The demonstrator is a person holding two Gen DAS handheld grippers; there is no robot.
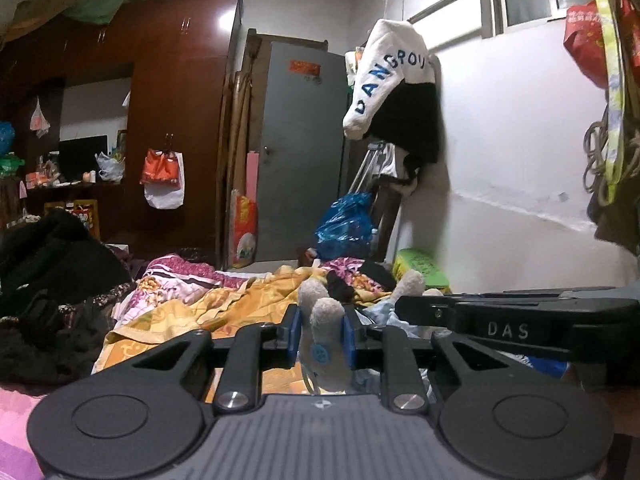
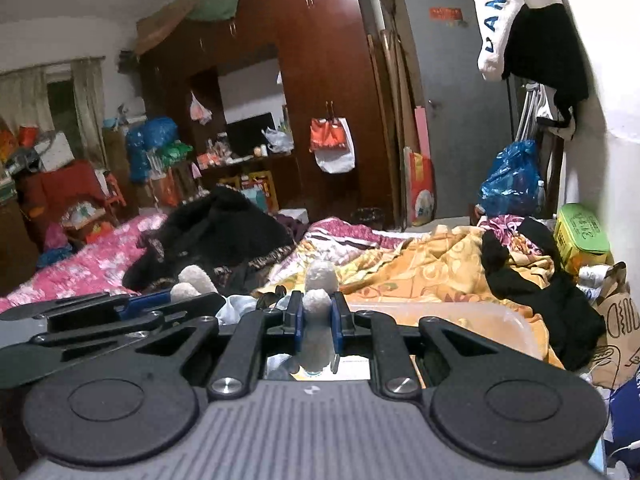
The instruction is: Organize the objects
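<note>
Fuzzy grey plush toy [image 1: 326, 336] in both claws

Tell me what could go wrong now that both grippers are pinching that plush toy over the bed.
1. Both the left gripper and right gripper clamp thin limbs of the plush toy; pulling apart could strain its seams.
2. The grippers sit very close together, so their linkages might collide.
3. The clear bin lies just beside the right gripper; a swing could knock it across the orange blanket.
</note>
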